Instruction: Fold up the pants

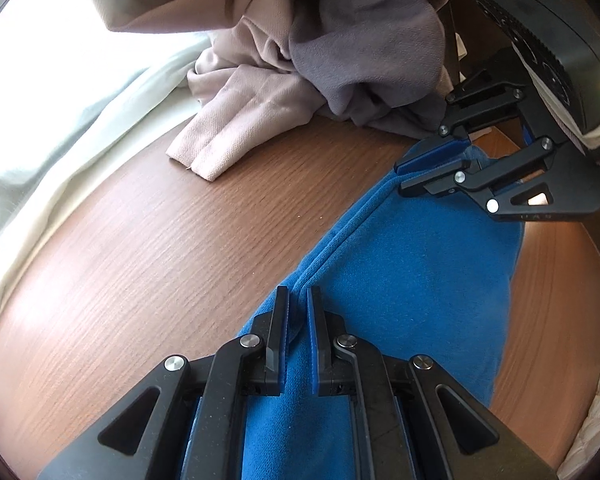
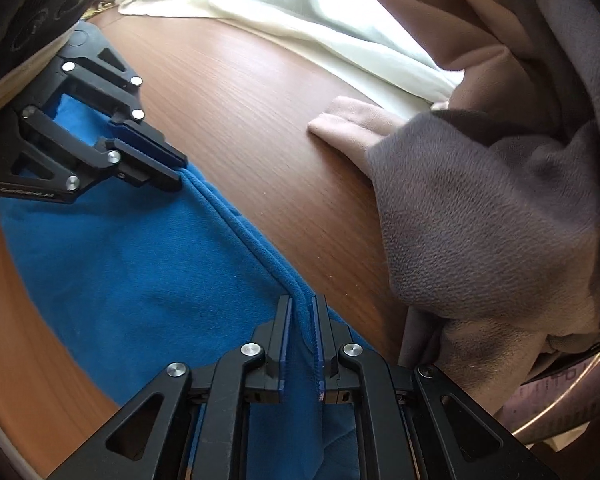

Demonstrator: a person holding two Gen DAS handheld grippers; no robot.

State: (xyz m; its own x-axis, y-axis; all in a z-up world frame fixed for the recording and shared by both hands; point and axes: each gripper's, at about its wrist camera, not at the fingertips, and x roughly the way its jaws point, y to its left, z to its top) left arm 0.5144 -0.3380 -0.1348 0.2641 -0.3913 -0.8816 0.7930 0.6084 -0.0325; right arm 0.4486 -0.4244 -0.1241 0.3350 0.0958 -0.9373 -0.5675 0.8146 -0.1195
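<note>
The blue pants (image 1: 400, 280) lie on the brown wooden table (image 1: 160, 248), with a doubled edge stretched straight between my two grippers. My left gripper (image 1: 298, 300) is shut on one end of that edge. My right gripper (image 1: 400, 176) shows at the far right of the left wrist view, shut on the other end. In the right wrist view my right gripper (image 2: 302, 312) pinches the blue pants (image 2: 140, 264) edge, and my left gripper (image 2: 180, 172) holds the far end at upper left.
A heap of pinkish-grey clothes (image 1: 320, 60) lies on the far side of the table; it also shows in the right wrist view (image 2: 500, 200). A white cloth (image 1: 60, 160) lies along the table's edge by bright window light.
</note>
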